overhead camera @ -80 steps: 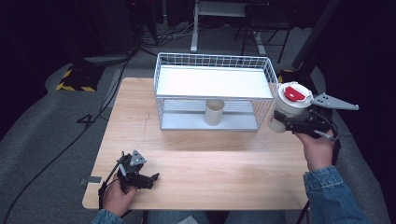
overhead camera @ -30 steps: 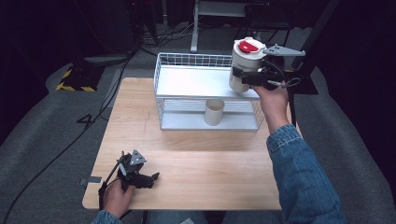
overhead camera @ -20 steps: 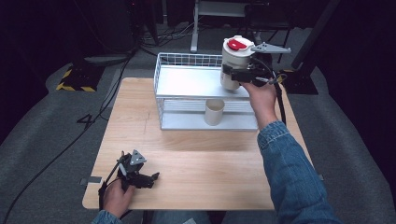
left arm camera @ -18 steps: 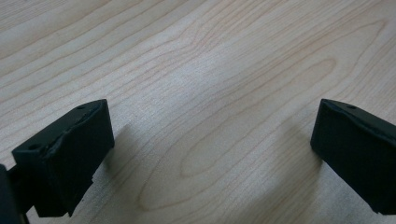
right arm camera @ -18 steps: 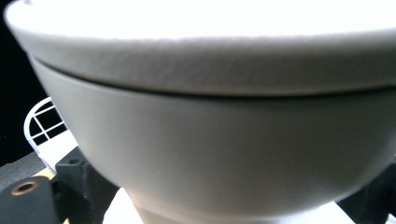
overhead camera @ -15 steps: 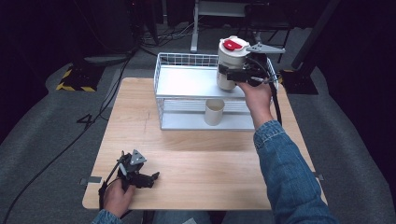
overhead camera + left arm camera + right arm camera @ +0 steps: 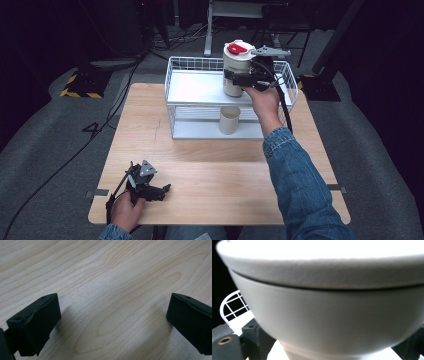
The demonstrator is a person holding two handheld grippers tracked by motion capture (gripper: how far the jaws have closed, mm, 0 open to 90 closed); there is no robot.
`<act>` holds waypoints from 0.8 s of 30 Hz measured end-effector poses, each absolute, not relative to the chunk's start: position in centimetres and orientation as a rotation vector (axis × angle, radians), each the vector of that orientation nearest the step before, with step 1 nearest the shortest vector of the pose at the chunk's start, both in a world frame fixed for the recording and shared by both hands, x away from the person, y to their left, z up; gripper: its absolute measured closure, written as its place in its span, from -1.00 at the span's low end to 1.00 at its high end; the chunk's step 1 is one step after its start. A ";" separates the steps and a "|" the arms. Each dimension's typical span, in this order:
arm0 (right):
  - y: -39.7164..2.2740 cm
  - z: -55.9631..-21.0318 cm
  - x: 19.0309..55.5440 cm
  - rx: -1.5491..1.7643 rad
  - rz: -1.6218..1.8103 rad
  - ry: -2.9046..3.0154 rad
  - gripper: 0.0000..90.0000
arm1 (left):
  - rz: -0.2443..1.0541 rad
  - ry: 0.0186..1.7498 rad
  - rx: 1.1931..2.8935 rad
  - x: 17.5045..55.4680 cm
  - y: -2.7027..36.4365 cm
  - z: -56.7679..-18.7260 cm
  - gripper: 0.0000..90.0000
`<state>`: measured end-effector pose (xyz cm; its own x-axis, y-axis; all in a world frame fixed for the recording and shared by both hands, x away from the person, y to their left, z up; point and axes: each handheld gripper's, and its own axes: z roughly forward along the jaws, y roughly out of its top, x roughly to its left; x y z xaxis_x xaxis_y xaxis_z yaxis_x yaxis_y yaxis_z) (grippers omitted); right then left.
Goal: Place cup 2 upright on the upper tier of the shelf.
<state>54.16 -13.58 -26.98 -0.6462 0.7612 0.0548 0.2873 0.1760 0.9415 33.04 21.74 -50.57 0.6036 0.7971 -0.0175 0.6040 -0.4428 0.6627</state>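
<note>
White cylindrical container with a red patch on its lid (image 7: 237, 67): upper centre of the high view, upright above the top shelf of the white wire two-tier rack (image 7: 192, 90), whether touching it I cannot tell. Right gripper (image 7: 240, 79) clamps its side, jaws partly closed on the body. In the right gripper view the container (image 7: 332, 312) sits hard against the camera, rack rim at left. A beige paper cup (image 7: 229, 120) stands on the lower shelf beneath. Left gripper (image 7: 162, 190), lower left, rests on the light wooden table (image 7: 210, 180), jaws wide apart with nothing between them; bare tabletop all round it.
</note>
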 end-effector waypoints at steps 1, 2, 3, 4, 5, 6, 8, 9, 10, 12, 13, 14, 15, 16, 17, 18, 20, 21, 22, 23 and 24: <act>-13.5 -27.0 54.2 0.984 1.471 2.029 -0.78 | 0.395 1.100 2.196 33.0 21.7 -50.6 -1.00; -13.4 -27.1 54.3 0.984 1.469 2.030 -0.78 | 0.395 1.100 2.197 33.0 21.7 -50.6 -1.00; -13.2 -27.2 54.3 0.979 1.467 2.030 -0.78 | 0.395 1.100 2.197 33.0 21.7 -50.6 -1.00; -13.1 -27.2 54.4 0.981 1.467 2.033 -0.78 | 0.395 1.100 2.196 33.0 21.7 -50.6 -1.00; -13.1 -27.3 54.4 0.981 1.465 2.034 -0.78 | 0.395 1.101 2.197 33.0 21.7 -50.6 -1.00; -13.0 -27.4 54.4 0.979 1.465 2.034 -0.78 | 0.395 1.101 2.196 33.0 21.7 -50.6 -1.00; -13.0 -27.5 54.5 0.984 1.457 2.037 -0.78 | 0.395 1.100 2.197 33.0 21.7 -50.6 -1.00; -13.0 -27.6 54.6 0.985 1.457 2.037 -0.78 | 0.396 1.100 2.198 33.0 21.7 -50.6 -1.00; -13.0 -27.6 54.6 0.988 1.456 2.037 -0.78 | 0.396 1.100 2.196 33.0 21.7 -50.6 -1.00; -13.1 -27.7 54.7 0.987 1.461 2.033 -0.78 | 0.396 1.099 2.198 33.0 21.8 -50.6 -1.00; -13.0 -27.7 54.6 0.984 1.460 2.033 -0.78 | 0.396 1.099 2.199 33.0 21.8 -50.6 -1.00; -13.0 -27.7 54.6 0.978 1.458 2.031 -0.78 | 0.396 1.099 2.198 33.0 21.7 -50.6 -1.00; -13.0 -27.8 54.5 0.972 1.457 2.026 -0.78 | 0.398 1.099 2.200 33.1 21.7 -50.6 -1.00; -13.0 -27.9 54.4 0.967 1.455 2.022 -0.78 | 0.393 1.102 2.198 33.1 21.7 -50.6 -1.00; -12.9 -28.0 54.3 0.955 1.457 2.015 -0.78 | 0.393 1.103 2.197 33.1 21.7 -50.6 -1.00; -13.0 -28.0 54.3 0.950 1.460 2.011 -0.78 | 0.393 1.103 2.197 33.1 21.7 -50.6 -1.00; -13.1 -28.1 54.3 0.955 1.472 2.007 -0.78 | 0.393 1.103 2.198 33.1 21.7 -50.6 -1.00; -13.1 -28.1 54.3 0.955 1.471 2.008 -0.78 | 0.393 1.103 2.198 33.1 21.7 -50.6 -1.00; -13.1 -28.1 54.3 0.947 1.464 2.008 -0.78 | 0.392 1.104 2.195 33.1 21.7 -50.6 -1.00; -13.1 -28.1 54.3 0.950 1.463 2.008 -0.78 | 0.393 1.103 2.197 33.1 21.7 -50.6 -1.00; -13.1 -28.1 54.3 0.950 1.464 2.008 -0.79 | 0.393 1.103 2.197 33.1 21.7 -50.6 -1.00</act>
